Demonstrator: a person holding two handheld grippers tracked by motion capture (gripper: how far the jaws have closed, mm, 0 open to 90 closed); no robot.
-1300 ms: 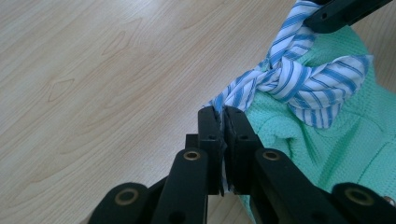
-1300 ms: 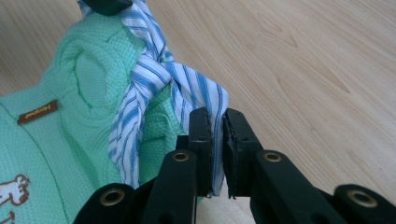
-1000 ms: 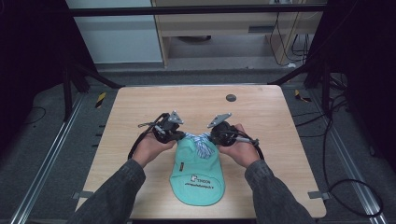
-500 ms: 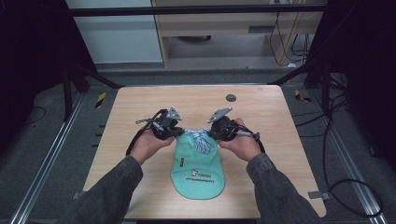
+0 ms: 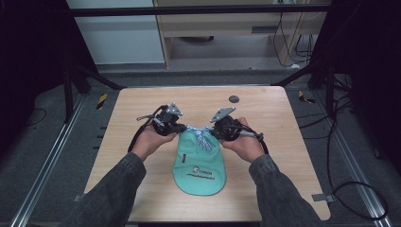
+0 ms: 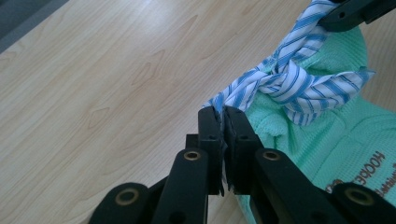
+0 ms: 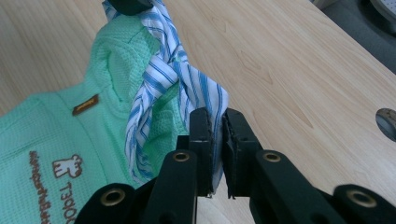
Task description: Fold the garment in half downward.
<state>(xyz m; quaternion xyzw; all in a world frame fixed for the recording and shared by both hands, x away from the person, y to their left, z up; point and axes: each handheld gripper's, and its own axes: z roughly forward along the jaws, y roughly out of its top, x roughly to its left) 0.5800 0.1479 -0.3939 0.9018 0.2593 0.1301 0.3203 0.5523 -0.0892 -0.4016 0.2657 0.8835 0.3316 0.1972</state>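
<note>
Both forearms angled inward; left gripper (image 5: 181, 126) and right gripper (image 5: 211, 130) fingers each pinching striped tie (image 6: 285, 86) over green garment (image 5: 198, 163)

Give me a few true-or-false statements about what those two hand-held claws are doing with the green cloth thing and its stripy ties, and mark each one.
1. The left gripper is clamped on a blue-and-white striped tie. True.
2. The right gripper hangs open above the table. False: its jaws are shut on the other end of the striped tie.
3. The striped ends cross in a knot at the top of the green garment. True.
4. The green garment is held up clear of the table. False: it lies flat on the wood, only the ties raised.
5. A small dark round object sits on the garment. False: it lies apart, toward the far edge of the table.
</note>
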